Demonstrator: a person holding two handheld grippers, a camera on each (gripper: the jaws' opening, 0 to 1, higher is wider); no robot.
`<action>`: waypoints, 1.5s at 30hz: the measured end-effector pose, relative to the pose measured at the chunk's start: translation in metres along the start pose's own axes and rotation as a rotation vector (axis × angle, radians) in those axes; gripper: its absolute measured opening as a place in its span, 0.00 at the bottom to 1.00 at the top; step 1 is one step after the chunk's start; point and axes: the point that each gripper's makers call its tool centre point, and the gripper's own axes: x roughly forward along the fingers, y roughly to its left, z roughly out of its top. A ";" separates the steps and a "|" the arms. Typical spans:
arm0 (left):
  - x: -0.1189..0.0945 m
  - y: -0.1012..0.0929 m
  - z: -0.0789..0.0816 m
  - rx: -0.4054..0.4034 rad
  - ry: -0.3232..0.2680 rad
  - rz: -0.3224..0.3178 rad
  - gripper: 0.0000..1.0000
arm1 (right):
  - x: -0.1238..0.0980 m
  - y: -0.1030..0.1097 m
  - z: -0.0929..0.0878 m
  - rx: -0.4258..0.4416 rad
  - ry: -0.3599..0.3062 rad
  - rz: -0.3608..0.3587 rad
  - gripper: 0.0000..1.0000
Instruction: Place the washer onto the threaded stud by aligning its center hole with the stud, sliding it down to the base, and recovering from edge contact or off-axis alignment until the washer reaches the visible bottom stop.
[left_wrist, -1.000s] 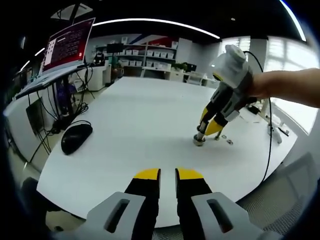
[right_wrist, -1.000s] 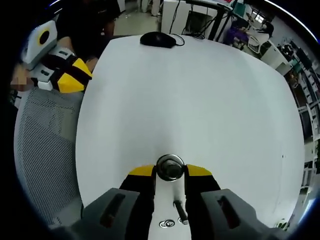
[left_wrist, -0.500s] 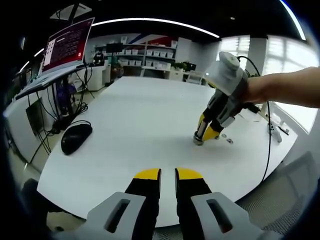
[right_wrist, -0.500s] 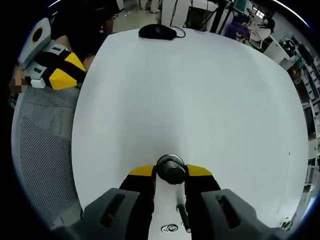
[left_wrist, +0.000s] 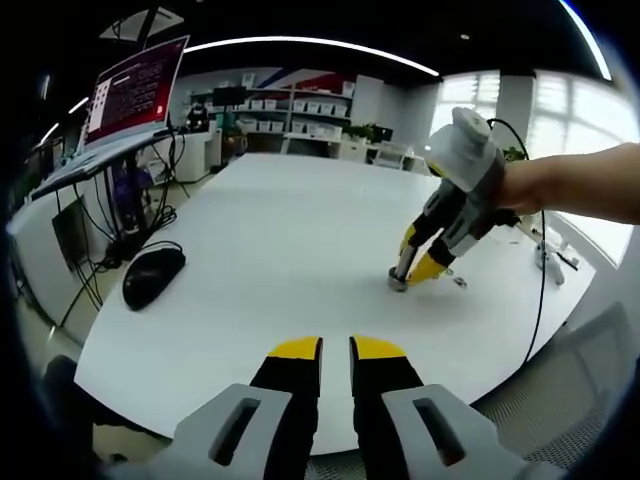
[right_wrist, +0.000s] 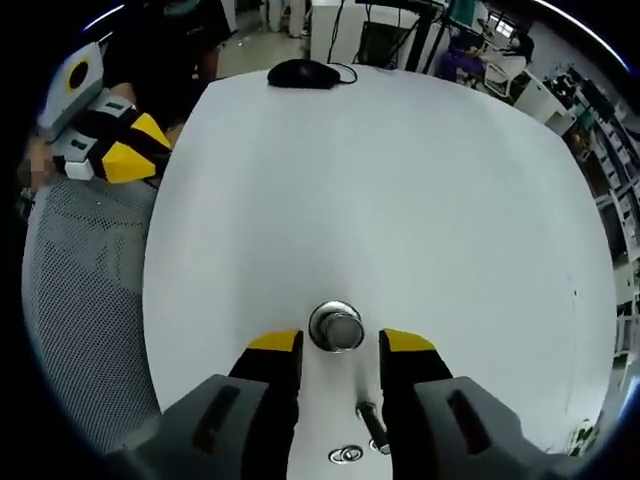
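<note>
In the right gripper view, the right gripper (right_wrist: 339, 345) stands at the bottom centre with its yellow-tipped jaws spread apart and holding nothing. A round metal piece (right_wrist: 336, 326), seemingly the stud base with the washer on it, sits on the white table (right_wrist: 420, 190) just past the tips, free of both. Between the jaws, lower down, lie a bolt (right_wrist: 371, 425) and a loose washer (right_wrist: 345, 455). Farther off, a black mouse (right_wrist: 304, 73) rests at the upper edge. The left gripper (right_wrist: 140, 160) hangs at the upper left; in its own view its jaws (left_wrist: 336, 348) are nearly closed, empty.
</note>
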 end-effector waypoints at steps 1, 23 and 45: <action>0.000 0.000 0.000 0.000 0.001 0.000 0.08 | -0.003 0.001 0.000 0.005 -0.010 -0.002 0.33; -0.002 0.001 0.003 -0.003 -0.020 0.006 0.09 | -0.103 0.023 -0.045 0.284 -0.309 -0.166 0.33; -0.002 -0.001 -0.001 0.011 0.008 -0.001 0.09 | -0.159 0.042 -0.119 0.522 -0.463 -0.351 0.32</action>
